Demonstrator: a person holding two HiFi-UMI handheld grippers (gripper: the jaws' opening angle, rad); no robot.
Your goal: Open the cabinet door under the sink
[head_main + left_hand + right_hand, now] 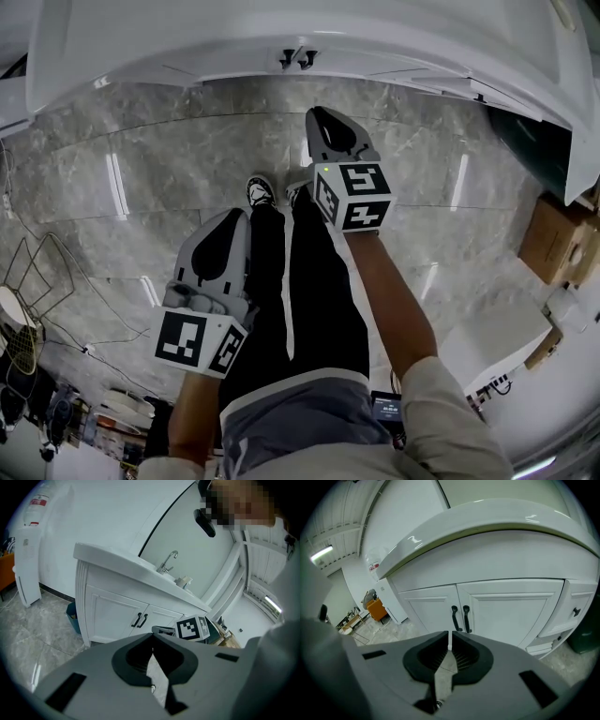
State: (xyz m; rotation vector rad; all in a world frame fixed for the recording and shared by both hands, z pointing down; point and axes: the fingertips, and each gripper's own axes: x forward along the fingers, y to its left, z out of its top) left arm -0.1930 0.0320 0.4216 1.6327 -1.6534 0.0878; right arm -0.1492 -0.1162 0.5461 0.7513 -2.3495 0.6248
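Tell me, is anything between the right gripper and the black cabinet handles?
Nothing. In the right gripper view, the stretch from the right gripper to the handles is bare.

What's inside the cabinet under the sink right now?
Unknown: both cabinet doors are shut, black handles side by side at the seam, so the inside is covered.

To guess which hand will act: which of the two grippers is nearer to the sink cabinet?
The right gripper: it reaches forward near the cabinet, while the left gripper hangs back beside the person's leg.
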